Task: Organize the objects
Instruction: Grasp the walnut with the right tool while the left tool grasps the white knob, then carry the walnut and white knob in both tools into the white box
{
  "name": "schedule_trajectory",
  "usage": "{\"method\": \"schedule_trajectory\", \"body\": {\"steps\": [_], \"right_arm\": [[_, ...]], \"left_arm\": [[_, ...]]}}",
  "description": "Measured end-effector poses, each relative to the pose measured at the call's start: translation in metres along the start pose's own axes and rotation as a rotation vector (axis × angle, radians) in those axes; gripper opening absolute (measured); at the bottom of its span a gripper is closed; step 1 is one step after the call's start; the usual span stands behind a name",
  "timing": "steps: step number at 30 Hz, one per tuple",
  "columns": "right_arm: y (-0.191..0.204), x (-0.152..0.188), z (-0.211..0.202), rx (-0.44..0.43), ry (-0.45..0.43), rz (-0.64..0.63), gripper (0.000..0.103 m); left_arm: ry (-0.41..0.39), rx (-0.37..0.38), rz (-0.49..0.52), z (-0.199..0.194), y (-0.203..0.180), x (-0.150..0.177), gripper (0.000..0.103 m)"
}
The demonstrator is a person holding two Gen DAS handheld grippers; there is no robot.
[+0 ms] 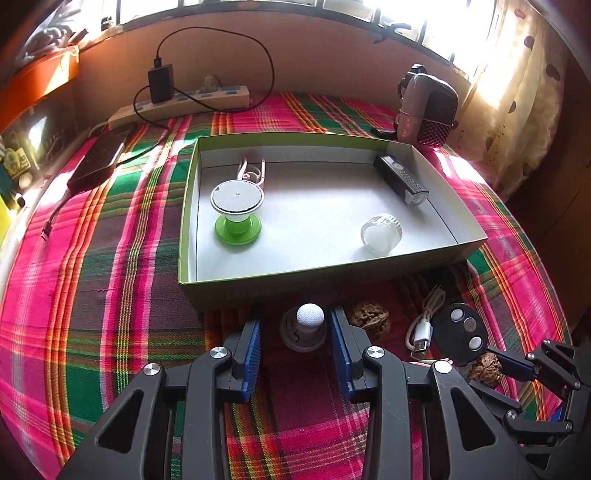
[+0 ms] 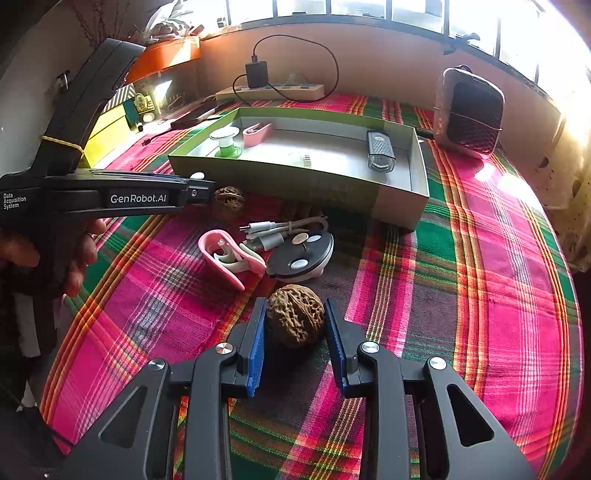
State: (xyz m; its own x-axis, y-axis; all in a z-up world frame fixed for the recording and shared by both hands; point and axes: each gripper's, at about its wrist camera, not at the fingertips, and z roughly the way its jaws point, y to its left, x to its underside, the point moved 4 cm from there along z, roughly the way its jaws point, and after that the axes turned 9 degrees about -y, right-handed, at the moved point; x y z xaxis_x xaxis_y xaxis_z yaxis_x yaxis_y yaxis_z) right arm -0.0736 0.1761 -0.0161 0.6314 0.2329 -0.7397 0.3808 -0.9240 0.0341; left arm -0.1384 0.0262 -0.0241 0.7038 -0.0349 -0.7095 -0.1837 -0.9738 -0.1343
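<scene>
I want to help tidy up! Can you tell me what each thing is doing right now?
Left gripper: open around the white-tipped knob.
Right gripper: open around the walnut.
Green box: open, no lid.
Black torch: lying in box.
Charger: plugged into power strip.

Lit strongly by daylight from the windows along the back wall, blown out to pure white at the top right in both views. Washed the curtain pale and threw bright patches across the plaid cloth near the far right corner and along the left edge of the bed. Cast soft shadows inside the green box, beneath its near wall, and under the walnut. Bent straight lines hard toward the borders, with dark vignetted corners. Kept the centre sharp; softened and smeared detail at the rims, with colours heavily saturated.
</scene>
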Motion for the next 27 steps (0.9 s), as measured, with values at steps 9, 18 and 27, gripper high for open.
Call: {"method": "schedule_trajectory", "body": {"steps": [9,18,27], "right_arm": [[0.0000,-0.0001,0.0000,0.001,0.000,0.001,0.031],[0.0001,-0.0002,0.0004,0.001,0.000,0.000,0.031],[0.0013,0.0004,0.0002,0.001,0.002,0.000,0.031]], "left_arm": [[-0.002,-0.016,-0.005,0.0000,0.0031,-0.0008,0.023],[-0.006,-0.015,-0.009,-0.0003,0.0035,-0.0008,0.023],[-0.006,-0.018,-0.017,-0.0023,0.0045,0.0002,0.023]]}}
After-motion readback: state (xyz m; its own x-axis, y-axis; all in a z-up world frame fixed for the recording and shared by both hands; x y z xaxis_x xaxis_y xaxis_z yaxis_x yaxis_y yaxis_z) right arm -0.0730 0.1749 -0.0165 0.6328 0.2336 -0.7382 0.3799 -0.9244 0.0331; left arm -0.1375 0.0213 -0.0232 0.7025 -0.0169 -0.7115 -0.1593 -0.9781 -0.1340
